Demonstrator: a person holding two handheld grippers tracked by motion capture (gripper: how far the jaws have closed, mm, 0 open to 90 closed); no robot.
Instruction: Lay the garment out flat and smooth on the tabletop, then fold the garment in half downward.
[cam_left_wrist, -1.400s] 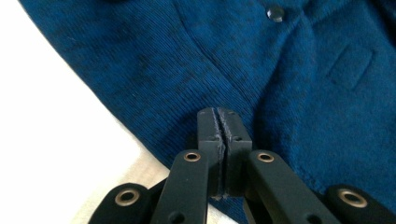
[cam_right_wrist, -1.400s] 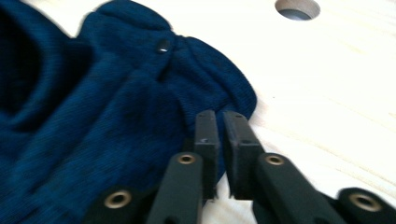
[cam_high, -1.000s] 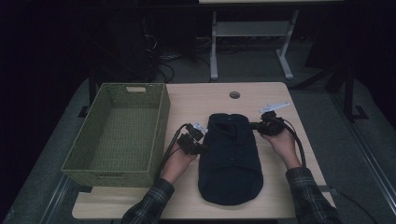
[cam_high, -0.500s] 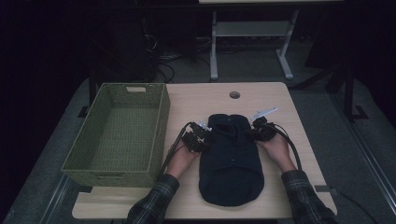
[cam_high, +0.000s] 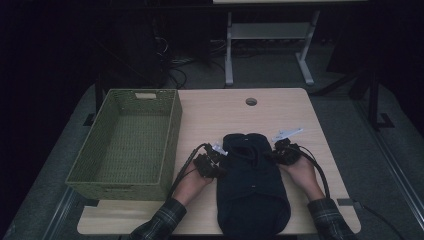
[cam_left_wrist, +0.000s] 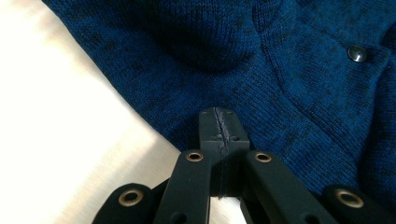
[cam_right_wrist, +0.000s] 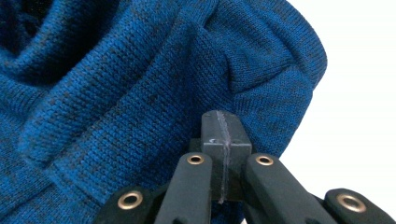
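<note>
A dark blue knitted sweater (cam_high: 252, 185) lies lengthwise on the wooden table (cam_high: 215, 110), reaching its near edge. My left gripper (cam_high: 216, 151) sits at the sweater's left side near its far end, and my right gripper (cam_high: 276, 149) at the right side. In the left gripper view the jaws (cam_left_wrist: 219, 125) are pressed together at the knit's (cam_left_wrist: 280, 60) edge, close to a dark button (cam_left_wrist: 357, 53). In the right gripper view the jaws (cam_right_wrist: 223, 127) are closed against a folded, ribbed part of the knit (cam_right_wrist: 116, 93). Both appear shut on the fabric.
An empty green woven basket (cam_high: 170, 135) stands on the table's left half, close to my left hand. A round cable hole (cam_high: 251, 101) lies near the far edge. Bare tabletop stretches beyond the sweater. A white desk frame (cam_high: 270, 35) stands behind the table.
Both grippers have come toward the person, and the sweater's far end has come with them, so the garment now looks shorter at the top.
</note>
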